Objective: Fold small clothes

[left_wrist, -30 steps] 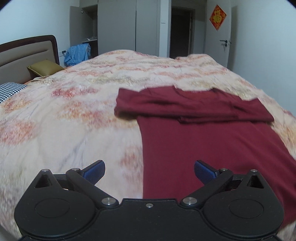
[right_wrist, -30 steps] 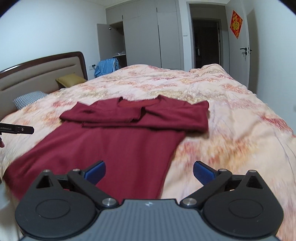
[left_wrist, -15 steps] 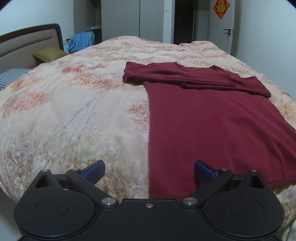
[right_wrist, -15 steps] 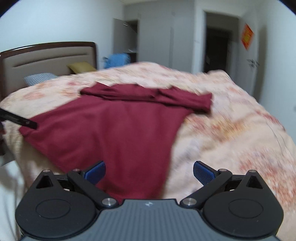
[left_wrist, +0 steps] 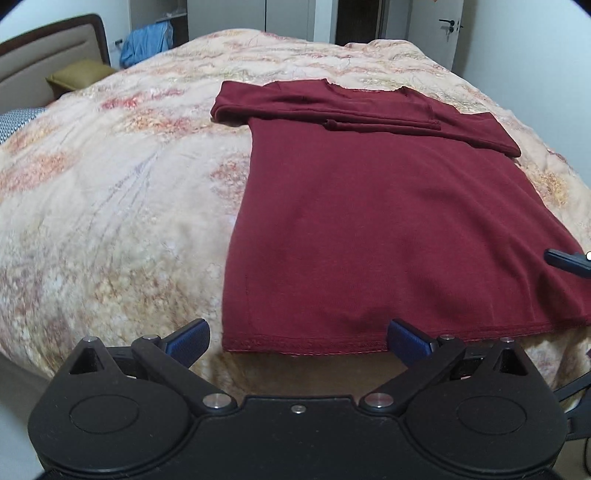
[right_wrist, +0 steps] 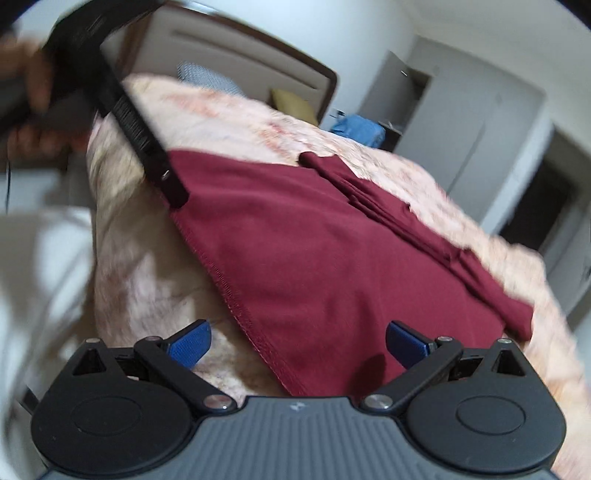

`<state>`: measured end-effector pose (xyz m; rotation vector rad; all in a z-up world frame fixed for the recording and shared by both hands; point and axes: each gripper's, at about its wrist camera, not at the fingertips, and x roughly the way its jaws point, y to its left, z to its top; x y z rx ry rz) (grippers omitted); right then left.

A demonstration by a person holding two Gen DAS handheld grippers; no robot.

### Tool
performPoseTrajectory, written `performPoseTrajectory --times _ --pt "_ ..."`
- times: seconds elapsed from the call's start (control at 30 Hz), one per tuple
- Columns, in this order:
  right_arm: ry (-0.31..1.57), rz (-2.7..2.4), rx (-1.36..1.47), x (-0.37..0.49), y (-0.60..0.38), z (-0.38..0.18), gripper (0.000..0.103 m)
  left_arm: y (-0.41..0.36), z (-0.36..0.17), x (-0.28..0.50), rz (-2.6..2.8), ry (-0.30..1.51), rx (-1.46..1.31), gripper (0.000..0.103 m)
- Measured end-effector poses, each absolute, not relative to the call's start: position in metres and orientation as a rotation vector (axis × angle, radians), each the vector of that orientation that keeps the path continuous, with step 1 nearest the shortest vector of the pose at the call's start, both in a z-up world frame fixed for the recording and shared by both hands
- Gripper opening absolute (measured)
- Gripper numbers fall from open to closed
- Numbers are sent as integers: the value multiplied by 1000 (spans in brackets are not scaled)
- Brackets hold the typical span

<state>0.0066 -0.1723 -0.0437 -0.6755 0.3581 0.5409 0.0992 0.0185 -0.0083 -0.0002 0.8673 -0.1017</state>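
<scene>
A dark red long-sleeved shirt [left_wrist: 388, 206] lies flat on the bed, its sleeves folded across the chest at the far end and its hem at the near edge. My left gripper [left_wrist: 297, 338] is open, straddling the hem's left corner from just below the bed edge. My right gripper [right_wrist: 297, 339] is open too, tilted, with the shirt's [right_wrist: 332, 251] right hem corner between its blue fingertips [right_wrist: 190, 341]. The right gripper's tip [left_wrist: 567, 260] shows at the right edge of the left wrist view. A hand holds the left gripper's body [right_wrist: 122, 99] at the upper left of the right wrist view.
The bed carries a floral peach quilt [left_wrist: 110, 192]. At the headboard [left_wrist: 48, 55] side lie an olive pillow [left_wrist: 79, 75] and a checked pillow [left_wrist: 14, 122]. A blue garment [left_wrist: 147, 40] hangs by the wardrobe. A door with a handle [left_wrist: 448, 24] is far right.
Both grippers pulled back and dropped to the shirt's hem at the bed's near edge. The right gripper has rolled sideways and swung left, so its view blurs.
</scene>
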Motion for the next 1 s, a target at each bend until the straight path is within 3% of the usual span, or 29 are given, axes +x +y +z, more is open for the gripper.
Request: performPoseTrajectory --times 0.1,0.4,0.5,0.63,0.73,1.0 --pt "298 515 -752 3 -162 -52 102 18 -6 100 -96 873 -10 102" --pt "243 657 -780 -2 -152 -57 76 16 -3 106 -83 879 7 102" --pt "239 683 -817 -3 -146 -59 61 15 -5 111 -85 894 4 102" --pt "285 708 -796 3 -145 -55 24 12 -4 115 -87 895 6 102" --pt "366 755 -664 13 -152 -41 14 14 3 114 -103 850 -4 102" --pt "708 847 -3 90 -205 -1 11 29 34 100 -225 614 -44 102"
